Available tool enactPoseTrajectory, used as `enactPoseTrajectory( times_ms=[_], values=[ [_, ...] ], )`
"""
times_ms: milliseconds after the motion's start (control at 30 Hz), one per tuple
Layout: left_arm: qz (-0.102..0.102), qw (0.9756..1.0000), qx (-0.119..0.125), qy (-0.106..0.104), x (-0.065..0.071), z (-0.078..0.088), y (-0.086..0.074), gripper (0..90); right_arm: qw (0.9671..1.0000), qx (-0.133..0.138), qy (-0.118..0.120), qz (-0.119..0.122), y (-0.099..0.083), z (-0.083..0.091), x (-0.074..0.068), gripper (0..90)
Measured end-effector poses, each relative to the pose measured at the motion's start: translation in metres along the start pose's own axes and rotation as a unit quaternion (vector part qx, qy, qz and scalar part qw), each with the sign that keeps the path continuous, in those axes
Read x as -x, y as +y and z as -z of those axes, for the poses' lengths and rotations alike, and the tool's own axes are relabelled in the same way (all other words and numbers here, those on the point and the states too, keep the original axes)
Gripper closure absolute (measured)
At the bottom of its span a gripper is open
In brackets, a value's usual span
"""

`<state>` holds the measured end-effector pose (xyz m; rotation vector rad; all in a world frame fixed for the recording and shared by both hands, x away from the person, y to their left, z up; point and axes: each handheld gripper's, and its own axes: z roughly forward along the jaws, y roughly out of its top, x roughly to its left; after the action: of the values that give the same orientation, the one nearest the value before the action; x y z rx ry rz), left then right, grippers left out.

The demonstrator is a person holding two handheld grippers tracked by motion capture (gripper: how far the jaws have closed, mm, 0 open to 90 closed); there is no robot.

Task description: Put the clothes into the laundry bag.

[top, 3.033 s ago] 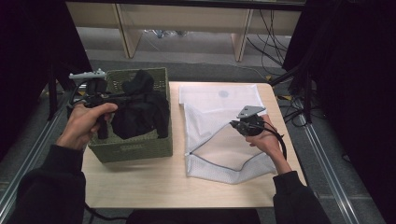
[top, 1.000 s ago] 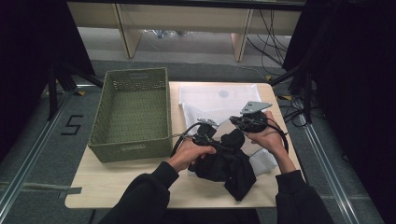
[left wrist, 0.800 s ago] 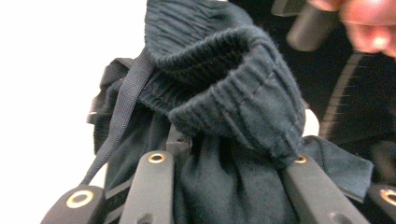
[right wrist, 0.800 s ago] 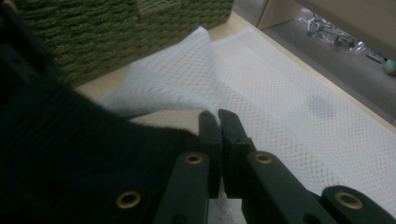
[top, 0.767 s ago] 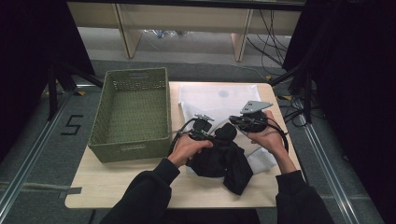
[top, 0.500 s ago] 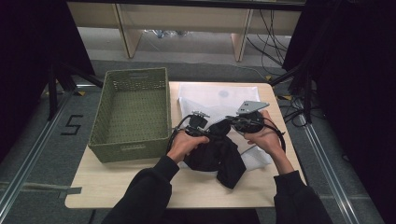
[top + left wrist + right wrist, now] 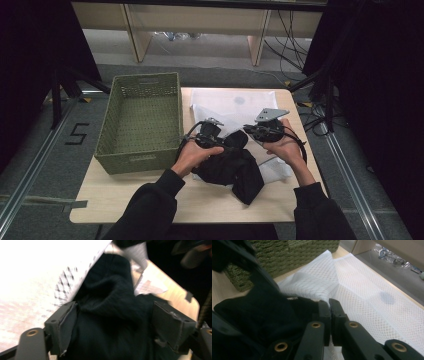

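Black knitted garment (image 7: 230,167) lies bunched on the near edge of the white mesh laundry bag (image 7: 235,102), its loose end trailing off the bag onto the pale wooden table (image 7: 125,200). My left gripper (image 7: 112,322) sits over the garment's upper fold; its jaws have just been opening and now stand wide apart, dark cloth between them but neither pad pressing on it. My right gripper (image 7: 329,305), just right of the garment, has its jaws pinched together on the bag's mesh edge beside the dark cloth. The green woven plastic basket (image 7: 142,125) stands left of the bag, its side just beside the bag's edge.
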<state>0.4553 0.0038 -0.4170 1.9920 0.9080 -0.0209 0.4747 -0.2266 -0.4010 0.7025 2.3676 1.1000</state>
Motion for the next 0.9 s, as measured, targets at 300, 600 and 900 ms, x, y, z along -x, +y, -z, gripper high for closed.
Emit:
enactPoseTrajectory(
  times_ms=[300,600,900],
  values=[
    [-0.059,0.9971,-0.047,0.012,0.007,0.007,-0.035,16.6,1.0000,-0.001,0.006,-0.006,0.001,0.000,-0.001,89.8],
    [-0.125,0.9875,-0.088,0.037,0.002,-0.026,-0.046,54.1,1.0000,0.001,0.004,0.001,0.000,-0.001,-0.002,89.8],
    [-0.096,0.9937,-0.035,0.046,0.003,-0.008,-0.012,75.7,0.9999,0.015,0.002,0.001,0.003,0.005,0.000,89.9]
  ],
)
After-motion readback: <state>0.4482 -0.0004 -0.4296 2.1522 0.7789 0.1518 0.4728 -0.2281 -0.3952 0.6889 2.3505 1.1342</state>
